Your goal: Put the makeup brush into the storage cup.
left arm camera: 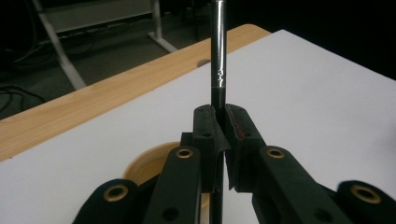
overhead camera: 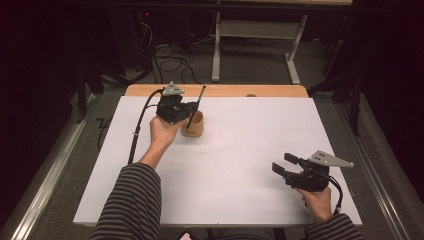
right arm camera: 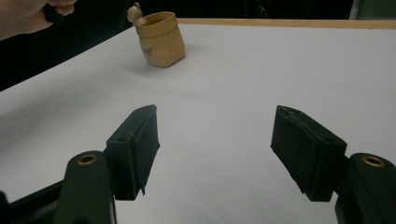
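The white worktop (overhead camera: 240, 150) is evenly lit from overhead, while the room around it sinks into near black. Shadows are soft and faint. The gripper views look grainy, with near jaws slightly blurred.

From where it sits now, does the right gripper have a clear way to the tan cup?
Probably yes. The right gripper is open, and bare white table lies between it and the cup.

You see a white tabletop (overhead camera: 240, 165) with a light wooden edge strip (overhead camera: 260, 91) along its far side; beyond it stand a grey metal table frame (overhead camera: 252, 35) and tangled black cables (overhead camera: 170, 62) on the floor.
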The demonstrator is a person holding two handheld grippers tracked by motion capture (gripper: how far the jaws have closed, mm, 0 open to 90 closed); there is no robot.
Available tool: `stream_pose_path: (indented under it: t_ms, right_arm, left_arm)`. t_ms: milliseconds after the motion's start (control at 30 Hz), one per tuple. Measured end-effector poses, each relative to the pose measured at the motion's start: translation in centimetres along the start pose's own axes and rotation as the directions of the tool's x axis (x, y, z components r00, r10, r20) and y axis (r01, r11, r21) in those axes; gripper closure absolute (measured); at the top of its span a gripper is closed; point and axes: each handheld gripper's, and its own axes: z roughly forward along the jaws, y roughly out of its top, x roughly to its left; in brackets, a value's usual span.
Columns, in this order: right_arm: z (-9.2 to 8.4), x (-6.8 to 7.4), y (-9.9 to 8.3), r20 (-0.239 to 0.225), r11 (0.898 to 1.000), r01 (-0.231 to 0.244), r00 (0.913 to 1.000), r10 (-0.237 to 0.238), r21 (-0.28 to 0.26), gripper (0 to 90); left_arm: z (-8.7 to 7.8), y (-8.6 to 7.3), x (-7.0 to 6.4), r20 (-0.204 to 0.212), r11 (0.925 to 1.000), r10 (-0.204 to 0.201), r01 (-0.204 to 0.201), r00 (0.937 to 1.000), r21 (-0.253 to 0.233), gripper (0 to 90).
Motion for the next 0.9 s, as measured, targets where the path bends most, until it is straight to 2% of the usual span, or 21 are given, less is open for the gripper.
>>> stream_pose_path:
  t_ms: [100, 500, 900]
  right_arm:
    - [0.1, 0.0, 0.0, -0.001, 1.000, 0.001, 1.0000, -0.001, 0.003, 33.3]
    - [0.2, 0.2, 0.0, -0.015, 1.000, 0.011, 0.9998, -0.011, 0.007, 33.3]
    - [0.4, 0.4, 0.0, -0.024, 1.000, 0.018, 0.9996, -0.018, 0.011, 33.2]
  left_arm:
    - [0.6, 0.1, 0.1, -0.017, 0.9996, -0.021, 0.021, 0.9996, -0.020, 83.6]
    - [1.6, 0.4, 0.3, -0.035, 0.9977, -0.045, 0.043, 0.9984, -0.051, 83.6]
    - [2.7, 0.4, 0.5, -0.059, 0.9974, -0.047, 0.043, 0.9972, -0.057, 83.6]
